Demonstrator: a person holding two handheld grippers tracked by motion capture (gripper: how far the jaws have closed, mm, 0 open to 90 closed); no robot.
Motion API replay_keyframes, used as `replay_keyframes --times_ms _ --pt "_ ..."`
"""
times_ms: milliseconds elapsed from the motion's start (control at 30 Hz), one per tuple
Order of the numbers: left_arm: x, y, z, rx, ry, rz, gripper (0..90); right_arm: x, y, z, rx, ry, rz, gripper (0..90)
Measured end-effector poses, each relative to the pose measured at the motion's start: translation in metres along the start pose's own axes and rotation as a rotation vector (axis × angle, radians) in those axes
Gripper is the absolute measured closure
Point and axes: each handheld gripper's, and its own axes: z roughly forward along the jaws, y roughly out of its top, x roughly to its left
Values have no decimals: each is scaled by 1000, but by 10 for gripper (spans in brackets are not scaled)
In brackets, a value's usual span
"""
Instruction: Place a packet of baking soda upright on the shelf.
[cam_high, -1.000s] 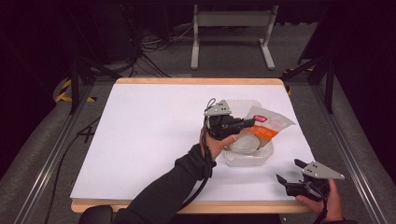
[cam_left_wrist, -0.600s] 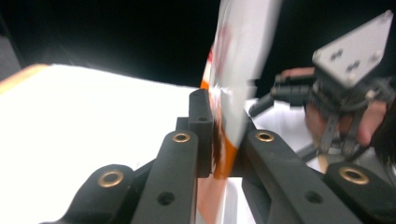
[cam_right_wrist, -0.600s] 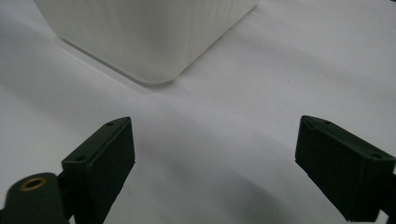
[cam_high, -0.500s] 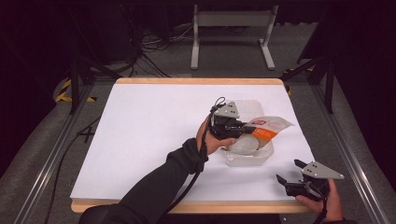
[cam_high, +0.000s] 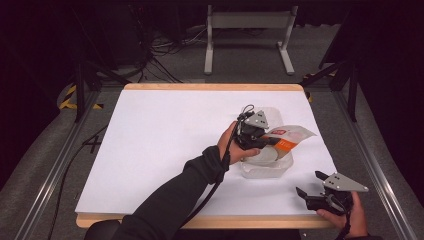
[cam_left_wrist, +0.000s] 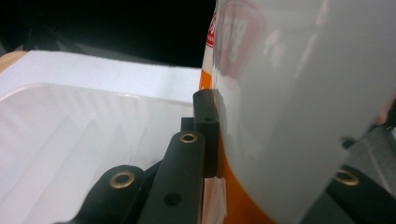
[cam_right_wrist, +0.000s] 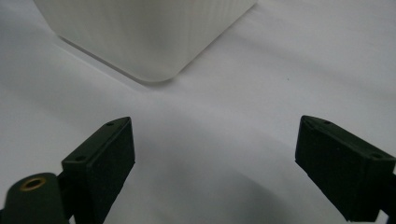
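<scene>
Seen from the high view: left gripper (cam_high: 270, 141) over the clear plastic tray (cam_high: 266, 169) on the right half of the white table (cam_high: 165, 140), jaws clamped on a translucent pouch (cam_high: 292, 136) with an orange band and a red label, the pouch sticking out to the right above the tray's far edge; a pale round lump (cam_high: 267, 155) lying inside the tray, just beneath the gripper; right gripper (cam_high: 309, 192) low at the table's near right corner, well apart from the tray, jaws spread and holding nothing, gripped by a hand (cam_high: 350, 216) at the bottom edge. From the left gripper view: black jaws pressed against the pouch (cam_left_wrist: 289, 107), its frosted film rising close to the lens, orange band (cam_left_wrist: 233, 200) right beside the jaw face, red label (cam_left_wrist: 233, 37) blurred near the top; ribbed floor and rim of the tray (cam_left_wrist: 84, 135) spreading to the left and below, white table (cam_left_wrist: 107, 70) beyond. From the right gripper view: two black jaws wide apart, bare white table (cam_right_wrist: 215, 140) between them, a rounded corner of the tray (cam_right_wrist: 144, 37) ahead at upper left, standing on the table and not touching either jaw.
</scene>
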Motion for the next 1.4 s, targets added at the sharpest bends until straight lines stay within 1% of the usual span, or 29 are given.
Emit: replay_keyframes --times_ms 33,67,100,133,167,200,233,267,300,333,367,433,467,500,533,567,600,667,700,733,800,867,1000,1167,1333,1400 --pt "-1 0 0 -55 -5 -8 897 0 0 0 -1 0 -1 128" --pt "-1 0 0 -55 -5 -8 897 0 0 0 -1 -1 0 128" --pt "-1 0 1 -82 -6 -13 897 0 0 0 -1 -1 0 128" --pt "-1 1 1 -104 -22 -13 897 0 0 0 -1 -3 1 128" --pt "-1 1 2 -127 -21 -13 897 0 0 0 -2 -3 2 128" --pt "0 1 2 -146 -21 -15 897 0 0 -1 -3 -3 3 128" --pt "1 1 3 -163 -31 -25 897 0 0 0 -3 -2 3 128" --pt "2 0 3 -186 -25 -37 897 0 0 0 -1 -1 2 128" --pt "3 -1 4 -205 -28 -38 897 0 -1 0 0 -1 2 128" --pt "5 -1 4 -216 -39 -39 897 0 -1 0 -1 1 2 128" --pt "7 -5 4 -239 -42 -50 897 0 -1 0 -2 -1 4 127" --pt "7 -8 4 -246 -46 -57 897 -1 -1 0 -6 -2 9 127" --pt "9 -18 4 -268 -59 -76 897 -1 -1 0 -7 -3 10 127" --pt "9 -22 4 -277 -58 -78 897 -1 -1 0 -6 -3 10 127" --pt "10 -28 3 -295 -72 -88 897 -1 -1 0 -5 -4 9 127" --pt "10 -28 3 -295 -72 -88 897 -1 -1 0 -5 -4 9 127" --pt "10 -33 3 -303 -77 -91 897 -1 -1 0 -3 -5 8 127" --pt "9 -38 3 -304 -76 -94 897 0 -1 0 -2 -7 7 127" --pt "7 -42 3 -279 -65 -74 896 1 -1 1 -1 -9 6 127" --pt "8 -44 2 -273 -64 -73 897 1 -1 1 0 -9 5 127" --pt "10 -50 -1 -266 -56 -90 897 1 -1 1 0 -8 5 127" --pt "10 -51 -2 -263 -56 -91 897 1 -1 1 0 -8 5 127" --pt "8 -54 -3 -234 -44 -73 897 0 -1 1 0 -10 5 127" --pt "10 -57 -4 -224 -38 -80 897 0 -1 0 -1 -9 6 127" --pt "9 -56 -3 -213 -39 -64 896 0 -1 0 -5 -6 6 127" --pt "8 -54 -4 -202 -30 -58 895 0 -1 0 -5 -6 5 127"
